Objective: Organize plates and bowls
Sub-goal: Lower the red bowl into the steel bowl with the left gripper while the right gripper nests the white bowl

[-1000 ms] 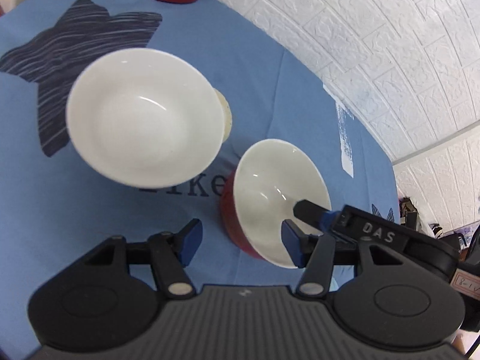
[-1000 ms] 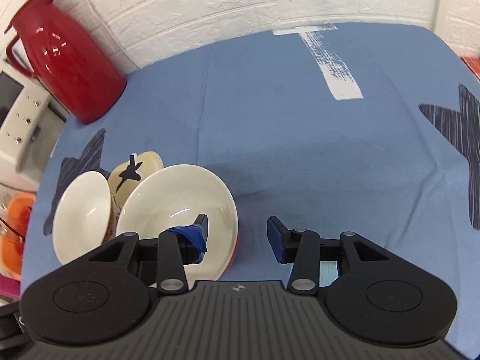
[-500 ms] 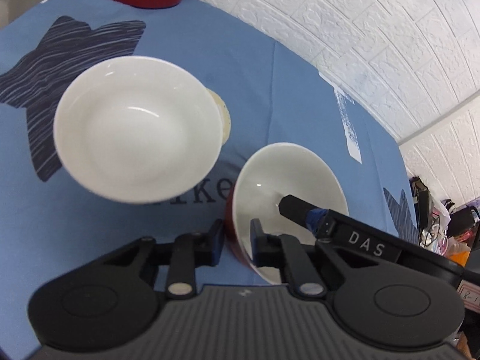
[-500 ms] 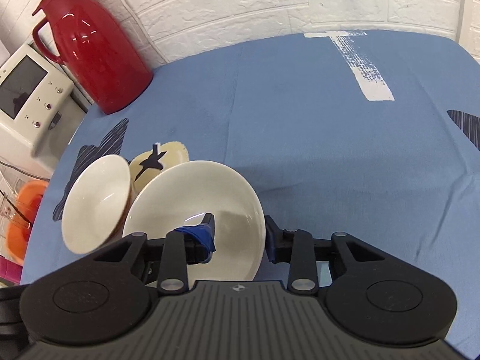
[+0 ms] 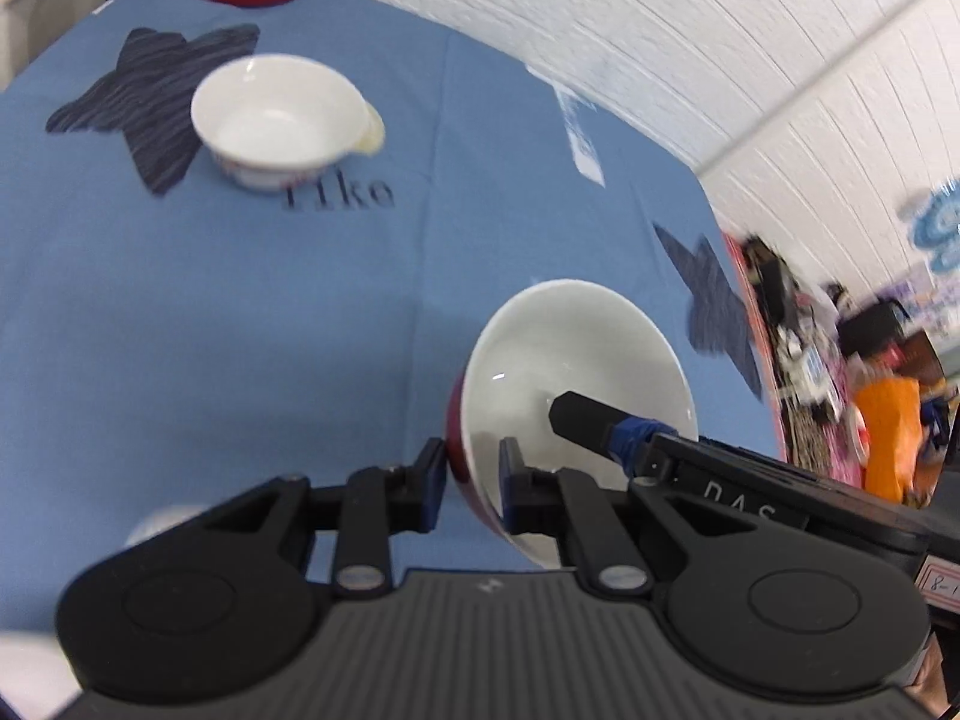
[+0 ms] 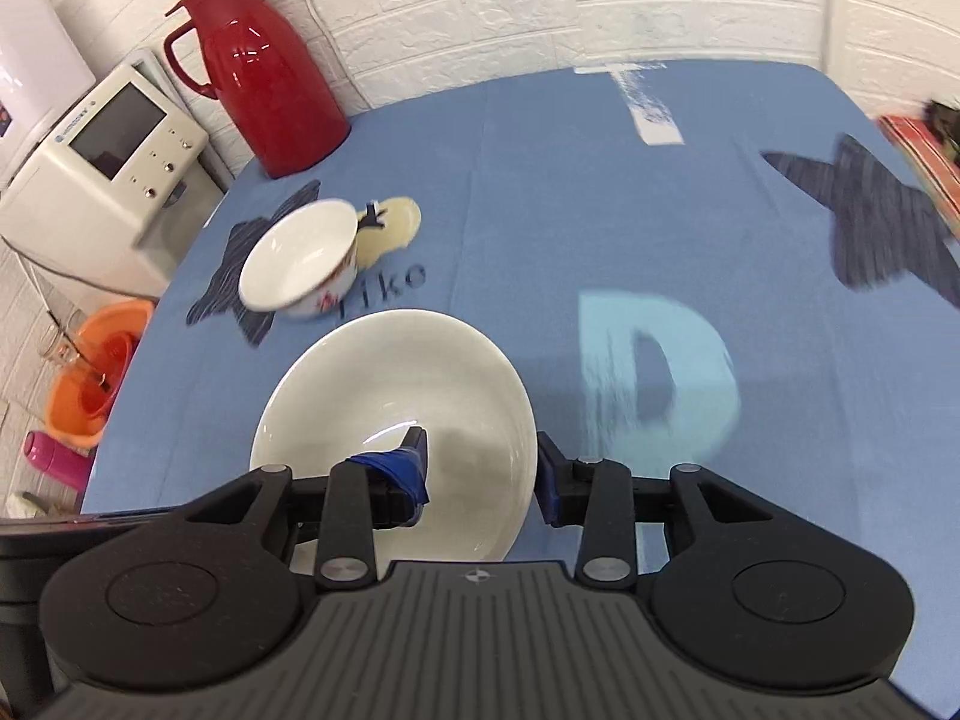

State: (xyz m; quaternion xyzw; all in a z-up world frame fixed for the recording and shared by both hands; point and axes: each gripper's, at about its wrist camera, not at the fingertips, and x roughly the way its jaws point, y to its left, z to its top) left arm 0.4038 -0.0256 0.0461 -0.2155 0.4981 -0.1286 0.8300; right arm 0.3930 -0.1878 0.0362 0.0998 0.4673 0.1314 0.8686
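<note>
Through my left wrist: my left jaws (image 5: 471, 474) are clenched on the rim of the red-and-white bowl (image 5: 576, 384), one finger on its red outside, the other against the white inside. Half a second back that bowl sat close to the small white bowl (image 5: 279, 120); now the small one lies far ahead and to the left on the blue worktop (image 5: 240, 330), well apart, and the view is smeared with motion. I judge the bowl is lifted and travelling. A finger of my right jaws reaches into it from the right.

Through my right wrist: my right jaws (image 6: 480, 468) grasp the same bowl (image 6: 396, 414) at its opposite rim, taped finger inside, the other outside; a second ago they stood released around it. The small bowl (image 6: 300, 264) sits ahead and to the left, beside a pale yellow plate (image 6: 396, 222), with the red jug (image 6: 264, 66) beyond.

So both jaws share one bowl, clear of the others. My guess is that it goes to a stacking spot next.
</note>
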